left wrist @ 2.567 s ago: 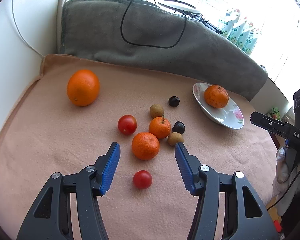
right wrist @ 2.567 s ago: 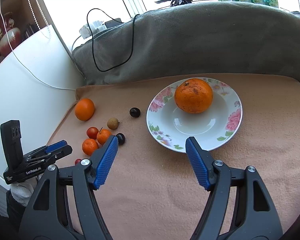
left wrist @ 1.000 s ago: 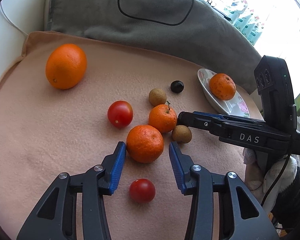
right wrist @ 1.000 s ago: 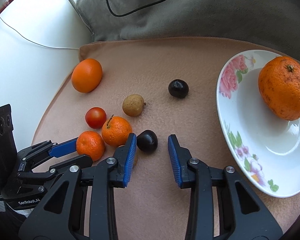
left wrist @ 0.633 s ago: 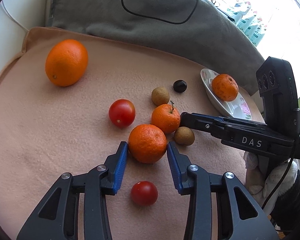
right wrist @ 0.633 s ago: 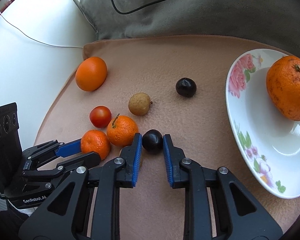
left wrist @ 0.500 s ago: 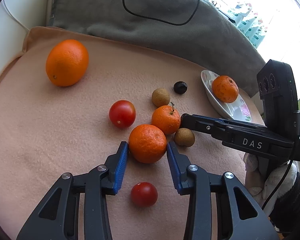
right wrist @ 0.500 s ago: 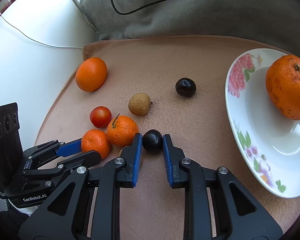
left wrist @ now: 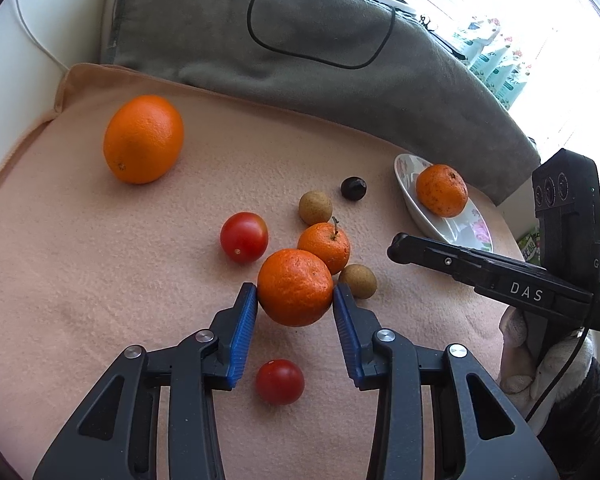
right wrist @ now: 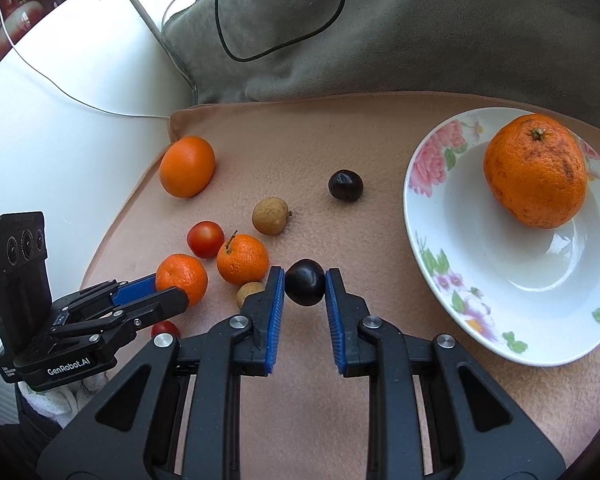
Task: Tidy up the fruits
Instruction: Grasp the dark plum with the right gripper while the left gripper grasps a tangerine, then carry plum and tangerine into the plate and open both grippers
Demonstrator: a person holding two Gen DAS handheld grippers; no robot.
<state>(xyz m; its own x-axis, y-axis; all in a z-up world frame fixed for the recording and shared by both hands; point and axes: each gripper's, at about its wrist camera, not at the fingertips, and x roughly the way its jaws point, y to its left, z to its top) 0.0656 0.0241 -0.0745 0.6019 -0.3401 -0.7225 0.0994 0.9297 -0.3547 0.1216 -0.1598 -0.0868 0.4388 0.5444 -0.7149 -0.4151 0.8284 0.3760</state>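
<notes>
My left gripper (left wrist: 295, 298) is shut on a mandarin (left wrist: 295, 287), which looks slightly raised off the pink cloth. My right gripper (right wrist: 305, 284) is shut on a dark plum (right wrist: 305, 282). A floral white plate (right wrist: 500, 312) at the right holds a large rough orange (right wrist: 536, 170). Loose on the cloth lie a stemmed mandarin (right wrist: 242, 258), a big orange (left wrist: 143, 138), a second dark plum (right wrist: 345, 185), two longans (left wrist: 315, 207) (left wrist: 358, 275) and two tomatoes (left wrist: 244, 237) (left wrist: 280, 382).
A grey blanket (left wrist: 300, 52) with a black cable (left wrist: 320, 12) rises behind the cloth. A white wall (right wrist: 60, 112) bounds the left side. The cloth's edge drops off at the right behind the plate (left wrist: 452, 224).
Both grippers closed on their fruits: the left on the mandarin, the right on the dark plum. Both fruits now sit slightly higher between the pads.
</notes>
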